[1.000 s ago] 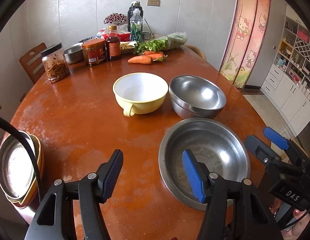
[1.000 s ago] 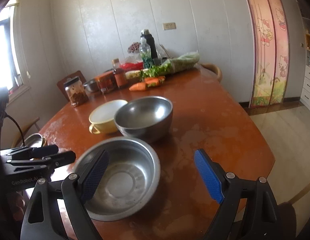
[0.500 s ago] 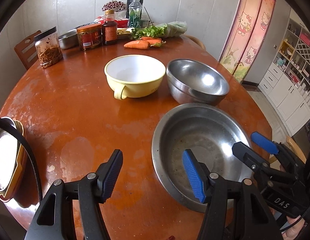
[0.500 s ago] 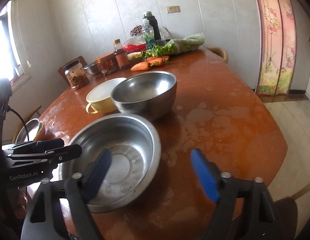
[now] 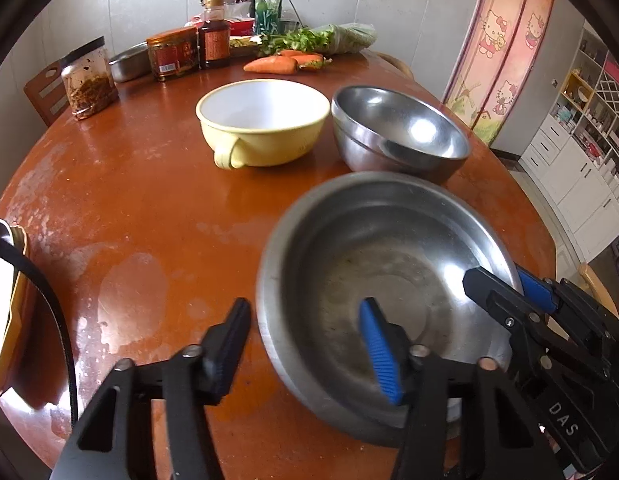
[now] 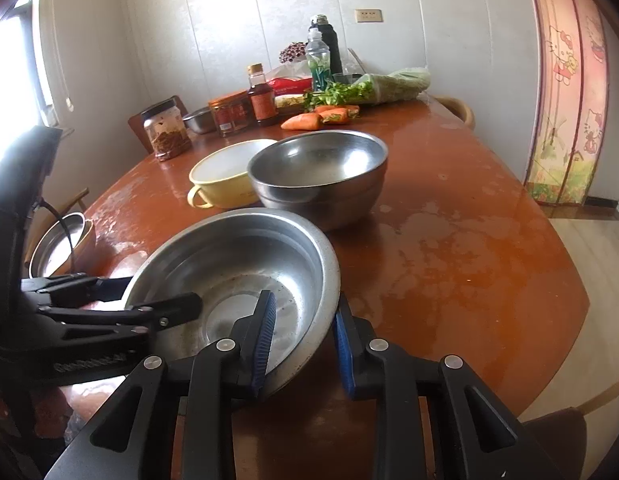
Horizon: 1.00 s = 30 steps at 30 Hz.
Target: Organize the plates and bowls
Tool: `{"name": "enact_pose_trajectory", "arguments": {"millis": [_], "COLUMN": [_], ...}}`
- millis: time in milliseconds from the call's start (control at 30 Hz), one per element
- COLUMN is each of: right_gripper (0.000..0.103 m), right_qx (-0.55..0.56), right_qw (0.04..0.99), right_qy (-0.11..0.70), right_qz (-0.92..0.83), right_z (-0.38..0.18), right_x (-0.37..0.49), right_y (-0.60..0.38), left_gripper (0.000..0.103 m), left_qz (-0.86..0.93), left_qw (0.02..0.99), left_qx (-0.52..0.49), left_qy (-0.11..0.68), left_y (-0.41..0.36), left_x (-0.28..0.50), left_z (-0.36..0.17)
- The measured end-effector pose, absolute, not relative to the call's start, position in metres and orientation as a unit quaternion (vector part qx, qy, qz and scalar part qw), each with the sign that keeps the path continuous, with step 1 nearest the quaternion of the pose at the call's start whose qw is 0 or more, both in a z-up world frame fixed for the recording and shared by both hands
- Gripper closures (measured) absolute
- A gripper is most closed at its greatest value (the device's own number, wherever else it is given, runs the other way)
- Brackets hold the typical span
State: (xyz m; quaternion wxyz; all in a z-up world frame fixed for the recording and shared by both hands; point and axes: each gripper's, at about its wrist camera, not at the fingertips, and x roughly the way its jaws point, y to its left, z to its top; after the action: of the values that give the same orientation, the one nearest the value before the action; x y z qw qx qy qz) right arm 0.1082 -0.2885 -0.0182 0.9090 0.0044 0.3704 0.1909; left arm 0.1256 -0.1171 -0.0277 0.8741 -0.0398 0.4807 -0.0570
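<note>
Silver steel basin (image 5: 389,240), pale yellow bowl (image 5: 265,128) with white inside, reddish-brown table (image 5: 129,200), orange carrots (image 5: 271,65), blue-padded black fingers (image 6: 263,336), perhaps ribbed.

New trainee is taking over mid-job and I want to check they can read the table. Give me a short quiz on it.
1. Fill in: the carrots lie just in front of the bagged ____.
2. True or false: the yellow bowl holds food.
3. Which sits nearest the front edge of the table?
A. the basin
B. the yellow bowl
C. the carrots

Key
1. greens
2. False, it is empty.
3. A
</note>
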Motion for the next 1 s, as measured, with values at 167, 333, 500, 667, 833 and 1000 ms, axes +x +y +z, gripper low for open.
{"name": "enact_pose_trajectory", "arguments": {"millis": [167, 333, 500, 667, 833, 1000], "right_gripper": [0.074, 0.074, 0.074, 0.074, 0.073, 0.073], "right_qx": [-0.005, -0.015, -0.028, -0.043, -0.052, -0.057], "right_qw": [0.91, 0.909, 0.907, 0.901, 0.896, 0.891], "right_qy": [0.362, 0.357, 0.351, 0.356, 0.364, 0.376], "right_qz": [0.204, 0.213, 0.231, 0.246, 0.25, 0.248], "right_z": [-0.011, -0.005, 0.0, -0.001, -0.006, -0.013], "right_x": [0.102, 0.096, 0.085, 0.077, 0.071, 0.071], "right_y": [-0.272, -0.258, -0.237, -0.218, -0.206, -0.202], "left_gripper": [0.053, 0.053, 0.053, 0.053, 0.053, 0.053], "left_qz": [-0.048, -0.039, -0.021, -0.014, -0.01, -0.018], "left_qw": [0.881, 0.886, 0.894, 0.892, 0.889, 0.887], "left_qx": [-0.035, -0.038, -0.034, -0.04, -0.044, -0.049], "left_qy": [0.47, 0.461, 0.447, 0.45, 0.456, 0.458], "left_y": [-0.111, -0.095, -0.078, -0.062, -0.053, -0.051], "left_x": [0.119, 0.105, 0.086, 0.073, 0.069, 0.067], "left_z": [-0.023, -0.013, -0.002, -0.003, -0.009, -0.013]}}
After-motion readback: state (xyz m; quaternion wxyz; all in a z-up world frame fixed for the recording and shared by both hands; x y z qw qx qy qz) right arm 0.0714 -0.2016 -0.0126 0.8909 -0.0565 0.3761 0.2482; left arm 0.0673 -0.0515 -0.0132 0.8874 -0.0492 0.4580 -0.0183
